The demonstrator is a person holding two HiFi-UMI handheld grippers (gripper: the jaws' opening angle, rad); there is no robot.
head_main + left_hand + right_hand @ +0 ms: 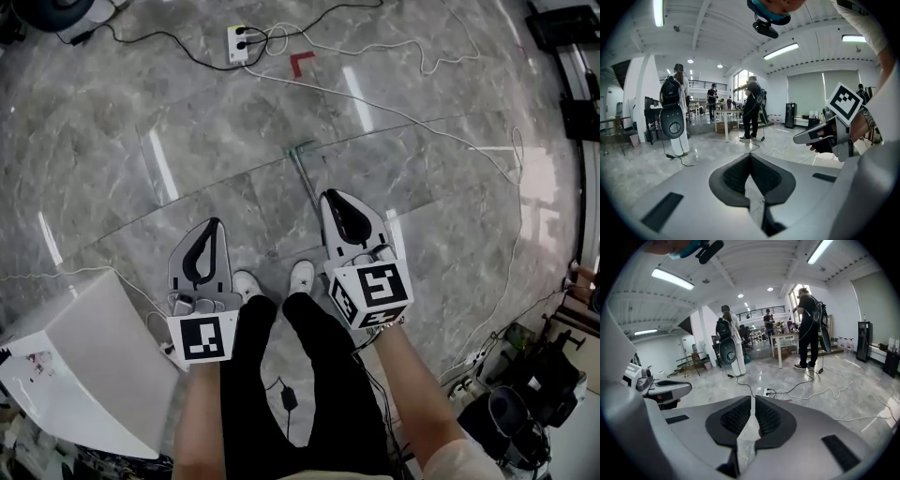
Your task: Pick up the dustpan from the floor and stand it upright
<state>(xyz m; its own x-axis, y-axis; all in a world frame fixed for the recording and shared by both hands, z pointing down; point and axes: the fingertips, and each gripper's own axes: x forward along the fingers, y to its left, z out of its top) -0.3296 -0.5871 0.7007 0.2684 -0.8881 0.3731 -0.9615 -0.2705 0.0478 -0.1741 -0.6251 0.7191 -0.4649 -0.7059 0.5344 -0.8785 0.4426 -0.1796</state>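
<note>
Left gripper and right gripper both clenched, empty; dustpan handle lies untouched on floor; pickup and upright placement outstanding

my head camera looks steeply down on the floor. cameras on the left gripper and right gripper sit close behind their jaws, facing across the room. head and right gripper views share the power strip.
</note>
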